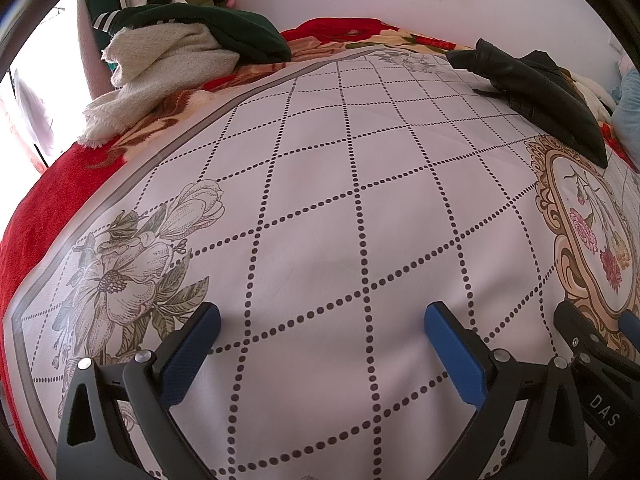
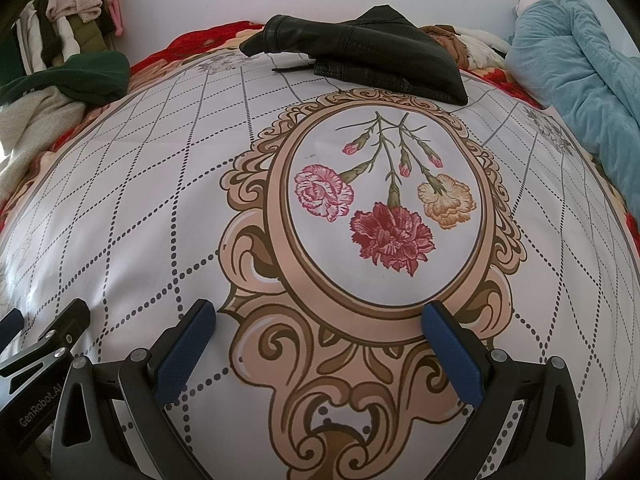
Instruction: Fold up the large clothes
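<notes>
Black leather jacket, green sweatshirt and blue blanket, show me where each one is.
black leather jacket (image 2: pixel 384 52), right wrist view, on its folded body.
green sweatshirt (image 1: pixel 240 30), left wrist view, on its top fold.
blue blanket (image 2: pixel 568 48), right wrist view, on its bunched middle.

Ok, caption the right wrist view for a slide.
Open right hand-held gripper above the floral bedspread; black leather jacket beyond.

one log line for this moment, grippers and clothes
left gripper: open, empty | right gripper: open, empty | black leather jacket: far side of bed, untouched | green garment: piled far left
</notes>
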